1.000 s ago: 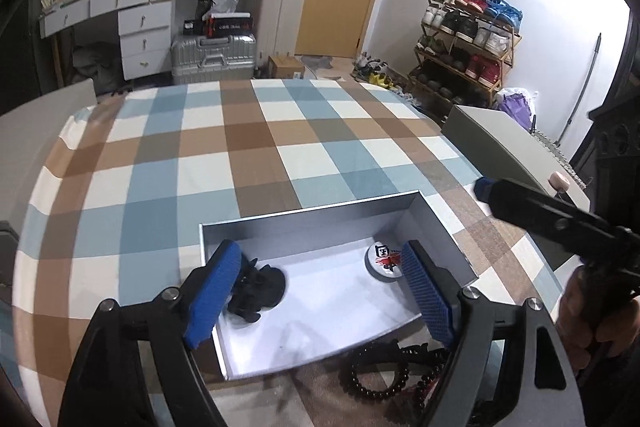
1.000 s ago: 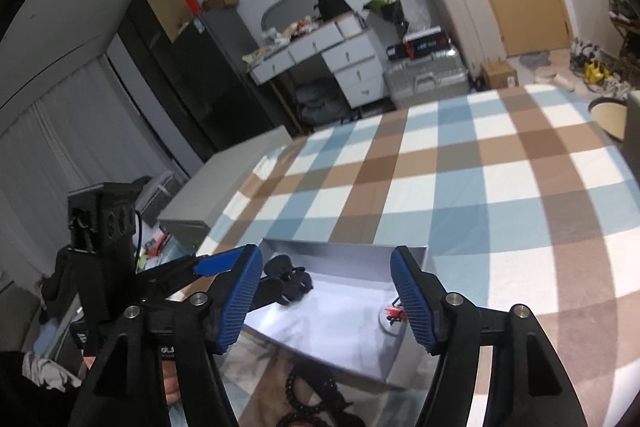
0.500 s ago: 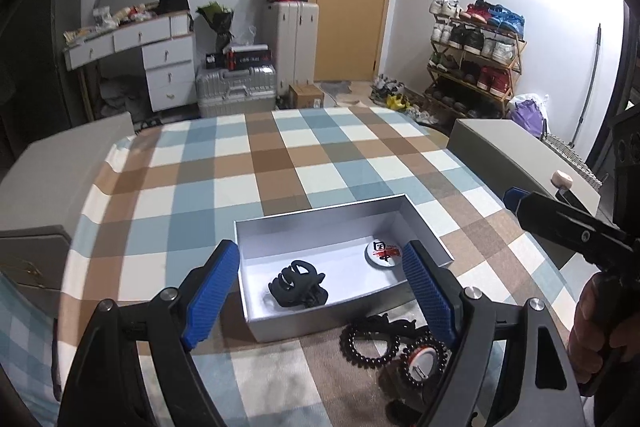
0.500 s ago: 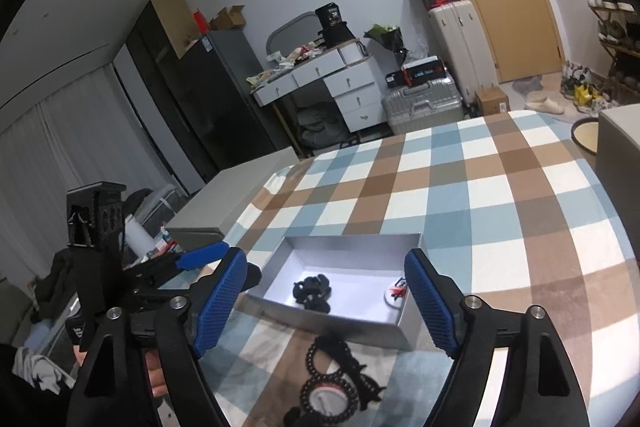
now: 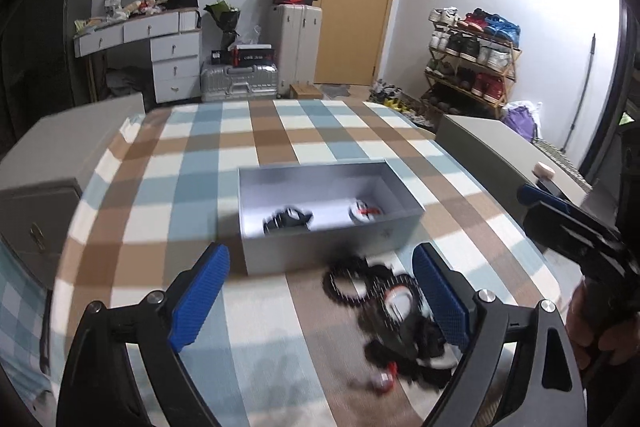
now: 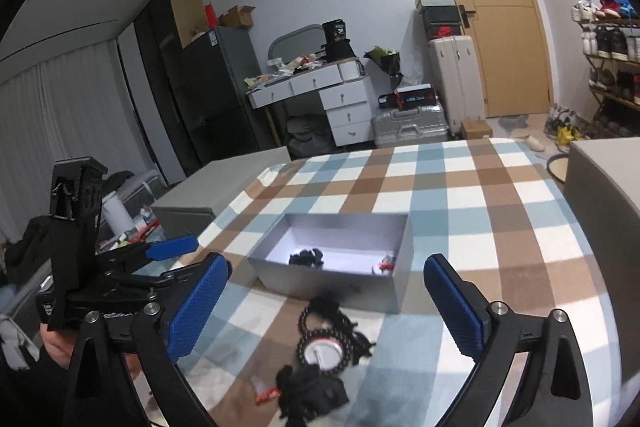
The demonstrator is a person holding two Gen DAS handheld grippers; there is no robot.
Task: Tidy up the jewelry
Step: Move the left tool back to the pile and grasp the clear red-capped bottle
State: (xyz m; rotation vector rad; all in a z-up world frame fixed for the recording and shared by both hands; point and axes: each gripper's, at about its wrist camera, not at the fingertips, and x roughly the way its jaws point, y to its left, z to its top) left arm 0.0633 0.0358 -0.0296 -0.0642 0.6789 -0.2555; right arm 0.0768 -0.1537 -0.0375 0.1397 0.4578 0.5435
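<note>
Both the left gripper (image 5: 320,299) and the right gripper (image 6: 326,303) were spread wide and held nothing. The loose jewelry pile (image 6: 324,351) lay on the checked cloth just in front of the grey box (image 6: 396,291), which held two pieces (a dark clip and a round item). The beaded bracelet (image 6: 304,323) was judged light, limp and prone to slip; best pinched across its strand.

A grey open box (image 6: 352,289) sits near the table's front edge, holding a black hair claw (image 6: 306,257) and a white-and-red round piece (image 6: 384,265). Between box and edge lies a heap: black bead bracelets (image 6: 324,343), dark clips (image 6: 312,393).
</note>
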